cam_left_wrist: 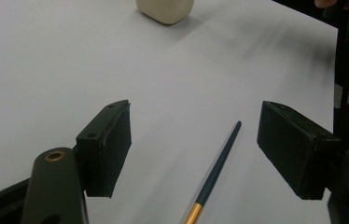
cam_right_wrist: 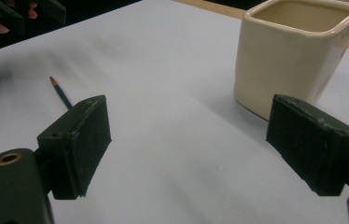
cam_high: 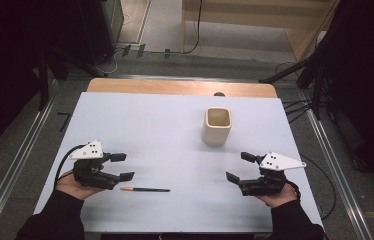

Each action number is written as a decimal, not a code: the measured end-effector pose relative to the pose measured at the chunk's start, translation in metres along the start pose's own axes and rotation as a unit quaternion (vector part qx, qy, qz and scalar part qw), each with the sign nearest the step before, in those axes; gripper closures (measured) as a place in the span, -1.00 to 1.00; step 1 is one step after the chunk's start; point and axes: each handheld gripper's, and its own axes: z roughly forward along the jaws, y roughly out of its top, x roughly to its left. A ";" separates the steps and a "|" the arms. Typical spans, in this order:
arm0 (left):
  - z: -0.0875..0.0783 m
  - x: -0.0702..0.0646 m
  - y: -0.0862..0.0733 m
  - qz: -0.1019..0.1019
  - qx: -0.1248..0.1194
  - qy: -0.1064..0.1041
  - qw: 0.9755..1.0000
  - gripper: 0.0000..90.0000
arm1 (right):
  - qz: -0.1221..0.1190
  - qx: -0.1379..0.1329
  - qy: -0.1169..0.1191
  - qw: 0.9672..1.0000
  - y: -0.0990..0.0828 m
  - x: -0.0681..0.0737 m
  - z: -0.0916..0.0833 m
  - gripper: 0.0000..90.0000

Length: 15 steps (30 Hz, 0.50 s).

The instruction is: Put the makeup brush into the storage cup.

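A white sheet [cam_high: 165,135] covers the wooden worktop [cam_high: 175,87]. Metal rails [cam_high: 20,160] flank it on grey floor [cam_high: 225,65]. Behind stands a pale wooden cabinet [cam_high: 275,20], cables [cam_high: 305,107] trailing nearby.

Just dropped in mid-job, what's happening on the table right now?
A person holds a gripper in each hand over a white table. The left gripper has its jaws open beside a thin dark pencil that lies flat on the table; in the left gripper view the pencil lies between the jaws, untouched. The right gripper is also open and empty, short of a cream square cup that stands upright farther back. Nothing is picked up yet.
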 end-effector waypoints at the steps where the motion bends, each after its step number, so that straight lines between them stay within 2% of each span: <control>1: 0.000 0.000 0.000 0.001 0.000 0.000 1.000 -0.40 | 0.001 0.001 0.001 1.000 0.000 0.000 0.000 -0.67; 15: 0.000 0.000 0.001 0.004 0.004 -0.001 1.000 -0.39 | 0.001 0.007 -0.003 1.000 -0.001 0.000 0.001 -0.68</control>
